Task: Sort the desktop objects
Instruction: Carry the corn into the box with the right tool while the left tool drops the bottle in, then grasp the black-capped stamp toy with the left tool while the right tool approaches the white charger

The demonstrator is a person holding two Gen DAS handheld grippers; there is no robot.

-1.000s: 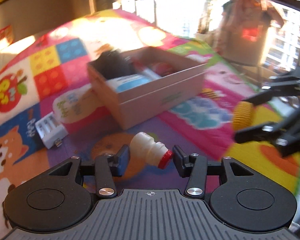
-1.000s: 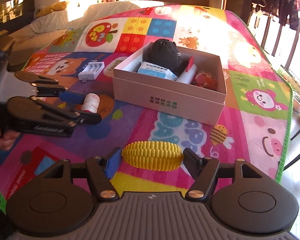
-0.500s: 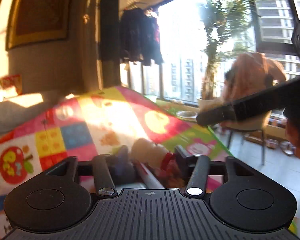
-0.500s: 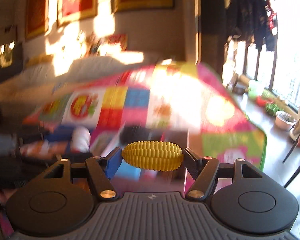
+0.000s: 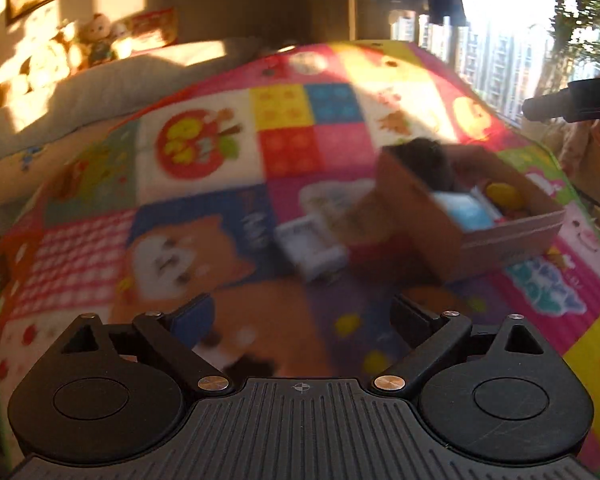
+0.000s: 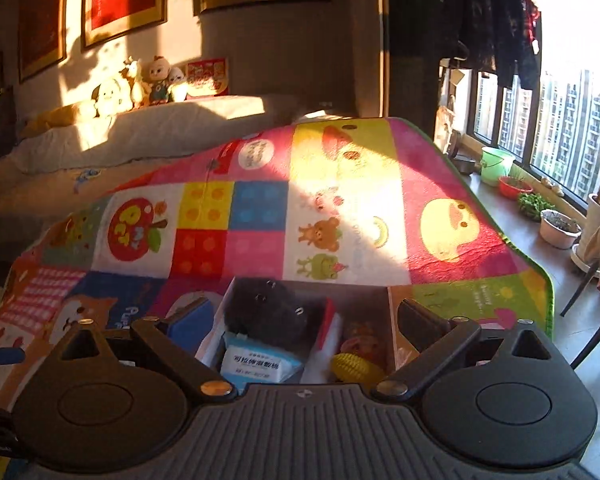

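The patchwork play mat [image 6: 340, 208] covers the surface in both views, and the cardboard box [image 5: 420, 208] sits on it. A second ago each claw carried something: the left a small white bottle with a red cap, the right the yellow toy corn. Now both are released, jaws opening wide with nothing between them. The left gripper [image 5: 302, 320] hangs over bare mat short of the box; the right gripper [image 6: 306, 322] hangs directly above the box [image 6: 388, 320].

The toy corn [image 6: 354, 368] now lies inside the box at its near right, beside the wet-wipes pack [image 6: 256, 364] and below the black plush toy [image 6: 272, 312]. The bottle cannot be made out in either view; a red-and-white piece stands between plush and corn, but what it is I cannot tell.

The left wrist view is motion-blurred, so box contents read only as a dark plush [image 5: 424, 160], a blue-white pack [image 5: 466, 206] and a yellow spot [image 5: 504, 196] for the corn. Only this view shows the white battery charger [image 5: 312, 244] lying on the mat just left of the box, and the tip of the other gripper at the right edge. The right wrist view's own body hides the box's near wall
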